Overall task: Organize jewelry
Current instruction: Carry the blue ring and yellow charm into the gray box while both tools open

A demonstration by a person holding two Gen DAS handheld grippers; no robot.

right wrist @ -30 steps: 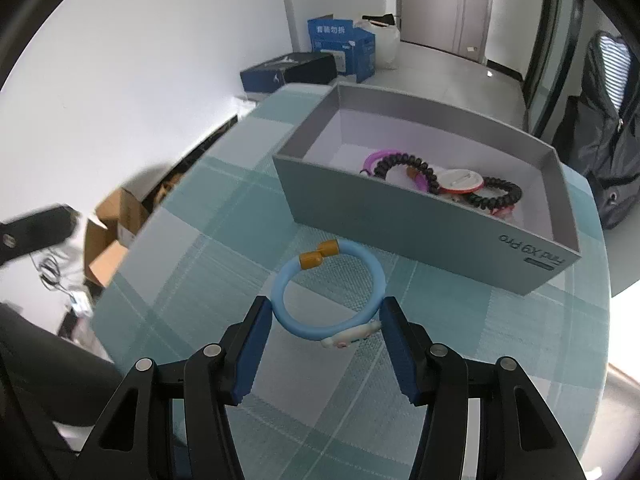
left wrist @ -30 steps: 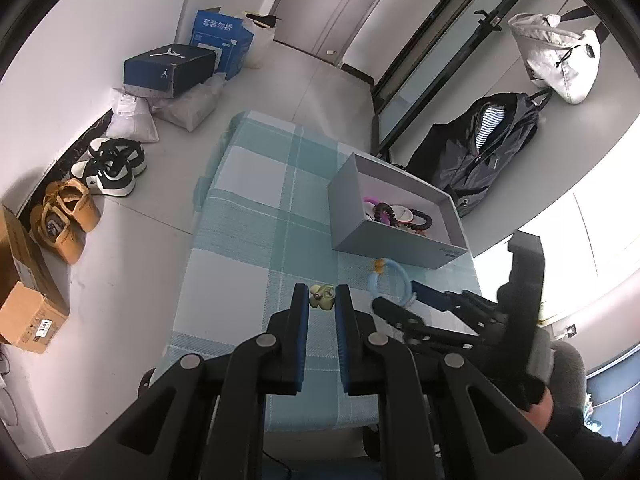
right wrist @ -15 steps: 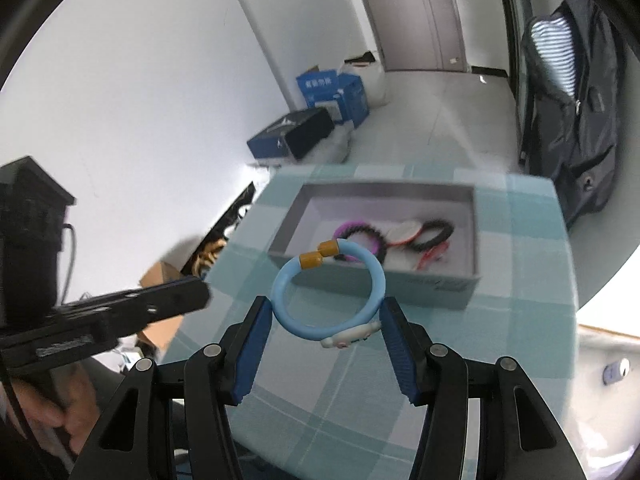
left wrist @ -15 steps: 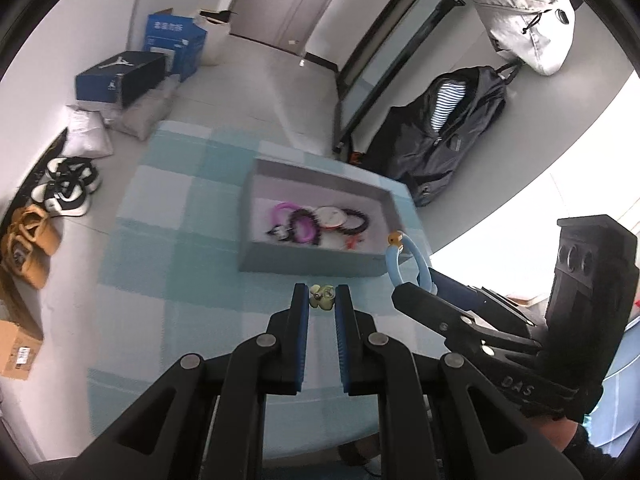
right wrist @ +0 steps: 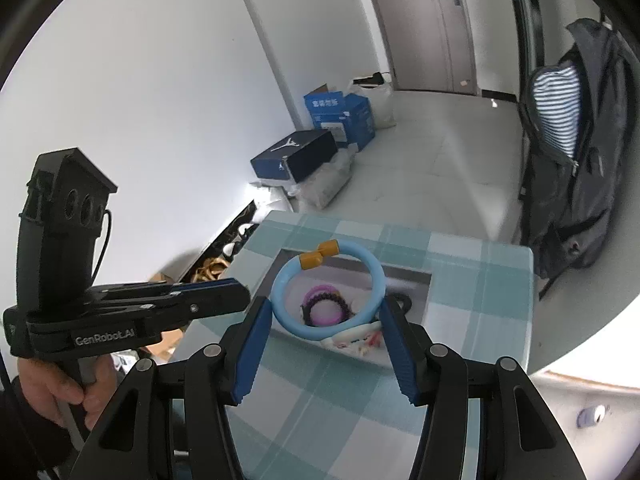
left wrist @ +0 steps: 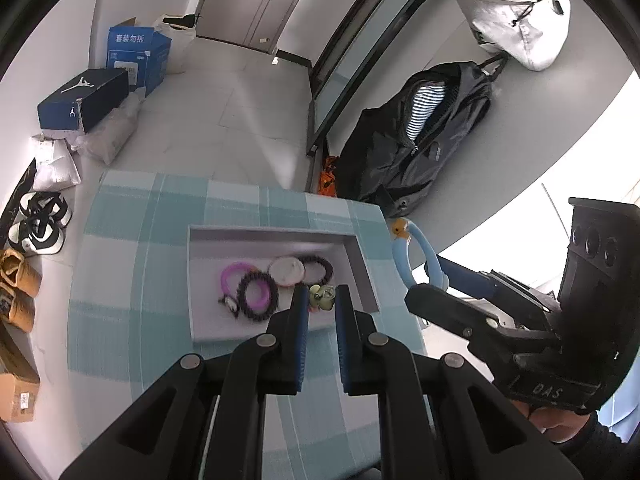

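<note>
An open grey box [left wrist: 272, 236] sits on the teal checked tablecloth [left wrist: 120, 260] and holds a pink ring [left wrist: 230, 276], black bead bracelets [left wrist: 256, 292] and a white round piece [left wrist: 286, 270]. My left gripper [left wrist: 320, 300] is shut on a small green-yellow charm [left wrist: 321, 297], held in the air over the box's near right part. My right gripper [right wrist: 326, 320] is shut on a light blue bracelet [right wrist: 378, 276] with orange beads [right wrist: 318, 258], held upright above the box [right wrist: 412, 276]. The left gripper [right wrist: 224, 300] shows side-on at the left of the right wrist view.
Shoes [left wrist: 40, 224] and cardboard boxes [left wrist: 84, 98] line the floor left of the table. A dark backpack [left wrist: 420, 140] leans on the wall beyond the table's far right corner, under a hanging white bag [left wrist: 516, 20]. A person's hand [right wrist: 60, 392] grips the left handle.
Both grippers have risen and moved forward over the box with their loads. The blue bracelet has left the cloth, and the box now lies under both sets of fingertips.
</note>
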